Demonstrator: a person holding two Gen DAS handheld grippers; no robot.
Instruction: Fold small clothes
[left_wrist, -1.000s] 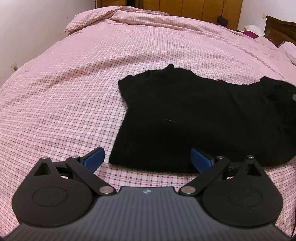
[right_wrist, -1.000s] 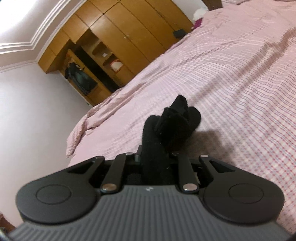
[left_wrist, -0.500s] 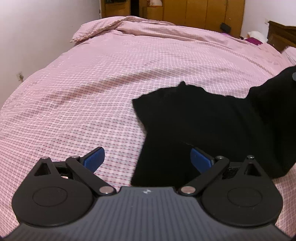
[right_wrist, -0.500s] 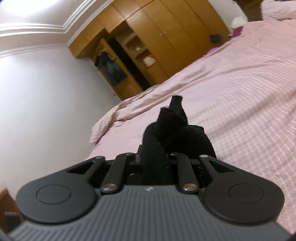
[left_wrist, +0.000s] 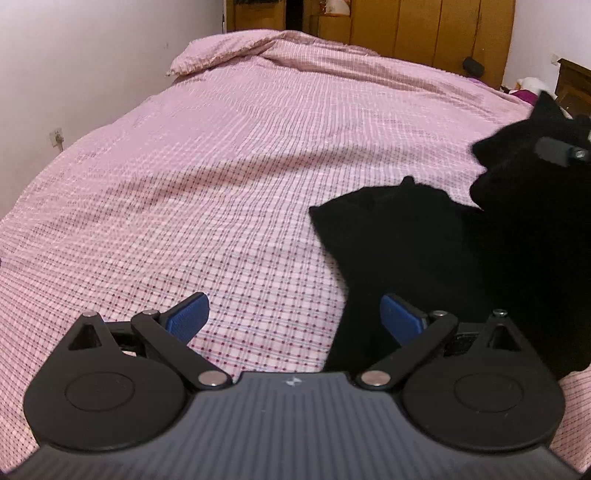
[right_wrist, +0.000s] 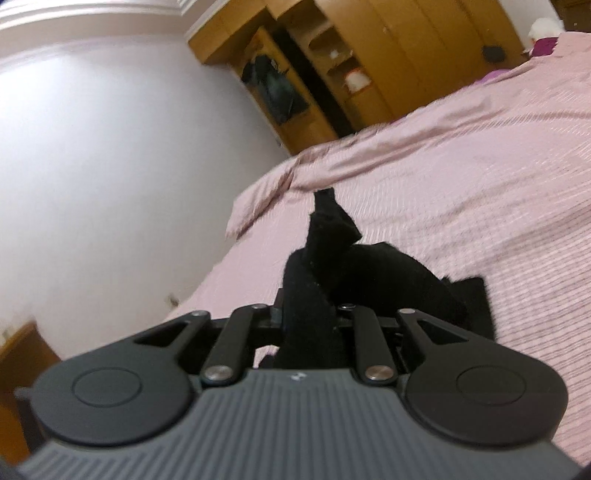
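Right claw (right_wrist: 312, 314) is clamped on a raised end of the black garment (left_wrist: 443, 258), which lies at three o'clock on the bed (left_wrist: 221, 166), left claw (left_wrist: 293, 317) apart and empty; folding looks barely started.

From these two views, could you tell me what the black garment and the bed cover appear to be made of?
Black garment: soft, matte knit or fleece, judging by its fuzzy edges and limp drape. Bed cover: thin woven fabric, likely cotton, matte, with a pink check print and creases.
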